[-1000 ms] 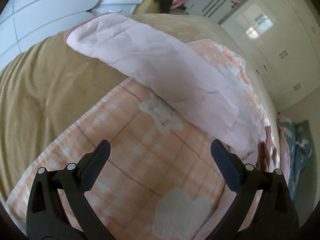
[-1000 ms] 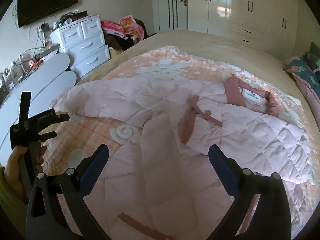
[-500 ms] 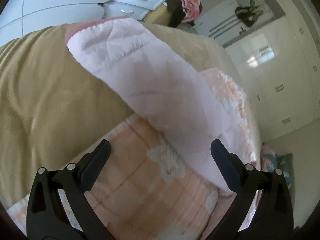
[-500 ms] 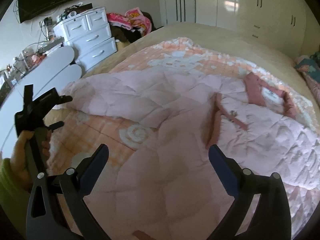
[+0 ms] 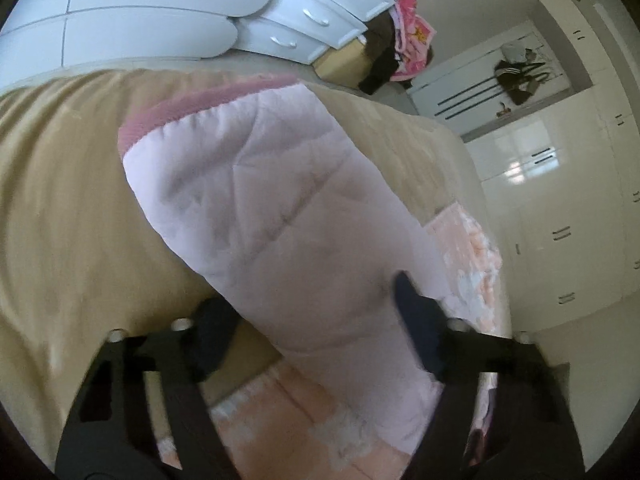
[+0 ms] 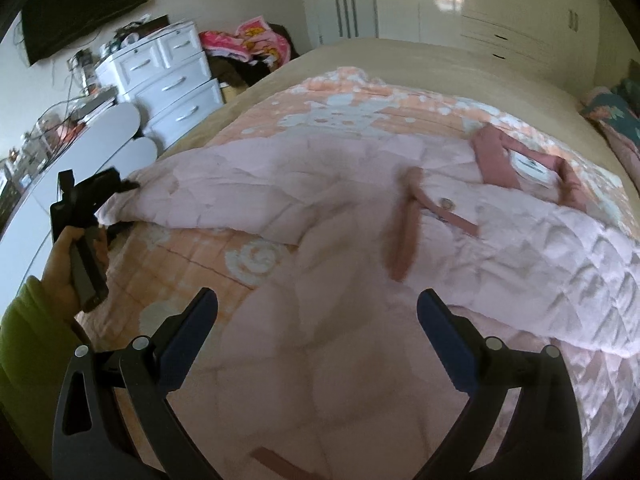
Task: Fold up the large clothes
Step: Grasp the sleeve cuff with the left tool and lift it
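A pale pink quilted jacket (image 6: 360, 208) lies spread on the bed, its darker pink collar (image 6: 496, 160) at the far right. Its sleeve (image 5: 280, 208) with a pink ribbed cuff (image 5: 192, 100) stretches toward the bed's edge. My left gripper (image 5: 310, 306) is closing on this sleeve. The sleeve fills the gap, and one finger (image 5: 408, 300) dents the fabric. In the right wrist view a hand holds the left gripper (image 6: 120, 206) at the sleeve's end. My right gripper (image 6: 318, 308) hangs open above the jacket's lower part, with nothing between its fingers.
An orange patterned quilt (image 6: 352, 92) lies under the jacket on a tan bedspread (image 5: 72, 220). White drawers (image 6: 172, 80) and a pile of pink clothes (image 6: 248, 40) stand beyond the bed's left side. White wardrobes (image 6: 520, 12) line the far wall. Pillows (image 6: 612, 112) lie at the right.
My left gripper has moved along the sleeve toward the cuff, rolled, and its jaws have narrowed around the sleeve. The right gripper has sunk slightly over the jacket.
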`<state>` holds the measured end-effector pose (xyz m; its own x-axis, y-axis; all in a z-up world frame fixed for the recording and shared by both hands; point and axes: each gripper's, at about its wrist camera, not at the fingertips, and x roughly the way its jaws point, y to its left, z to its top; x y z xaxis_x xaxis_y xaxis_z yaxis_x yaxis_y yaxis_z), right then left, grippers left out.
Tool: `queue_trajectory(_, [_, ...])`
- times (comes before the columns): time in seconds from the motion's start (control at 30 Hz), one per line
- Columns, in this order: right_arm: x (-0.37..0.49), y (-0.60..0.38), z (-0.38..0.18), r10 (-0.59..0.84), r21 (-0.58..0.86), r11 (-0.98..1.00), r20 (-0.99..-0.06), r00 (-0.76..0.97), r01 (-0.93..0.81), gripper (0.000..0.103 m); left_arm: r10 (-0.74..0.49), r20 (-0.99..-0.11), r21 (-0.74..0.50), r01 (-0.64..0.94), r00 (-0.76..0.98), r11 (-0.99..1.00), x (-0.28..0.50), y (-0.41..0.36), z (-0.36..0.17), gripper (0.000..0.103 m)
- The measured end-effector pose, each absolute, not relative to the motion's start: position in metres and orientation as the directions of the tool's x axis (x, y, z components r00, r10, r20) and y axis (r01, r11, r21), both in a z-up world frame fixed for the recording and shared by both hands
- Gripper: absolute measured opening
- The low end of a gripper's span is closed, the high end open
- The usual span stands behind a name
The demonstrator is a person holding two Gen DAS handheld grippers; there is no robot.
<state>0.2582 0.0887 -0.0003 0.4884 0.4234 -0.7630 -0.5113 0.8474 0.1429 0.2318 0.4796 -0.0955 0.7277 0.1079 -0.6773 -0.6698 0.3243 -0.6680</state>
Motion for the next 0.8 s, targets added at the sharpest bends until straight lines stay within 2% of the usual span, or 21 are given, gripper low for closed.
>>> queue_trajectory(0.03, [0.259, 0.082, -0.001, 0.425, 0.158, 0.853, -0.764, 0.485, -0.498, 0.099, 0.103, -0.682, -0.663, -0.672, 0.724, 0.330, 0.233, 0.481, -0.095, 0.043])
queue_trajectory(0.1, [0.260, 0.071, -0.001, 0.435, 0.190, 0.857, -0.764, 0.476, -0.478, 0.099, 0.105, -0.667, -0.666, -0.653, 0.738, 0.360, 0.230, 0.481, -0.089, 0.024])
queue_trajectory(0.17, [0.259, 0.062, 0.000, 0.432, 0.195, 0.863, -0.762, 0.482, -0.466, 0.099, 0.117, -0.649, -0.669, -0.637, 0.752, 0.382, 0.224, 0.480, -0.082, 0.018])
queue_trajectory(0.47, [0.248, 0.017, 0.016, 0.435, 0.234, 0.879, -0.748, 0.500, -0.415, 0.099, 0.194, -0.539, -0.635, -0.547, 0.819, 0.545, 0.210, 0.440, -0.004, 0.013])
queue_trajectory(0.8, [0.232, -0.045, 0.039, 0.427, 0.286, 0.902, -0.707, 0.564, -0.325, 0.099, 0.185, -0.444, -0.586, -0.440, 0.877, 0.680, 0.212, 0.382, 0.074, 0.011])
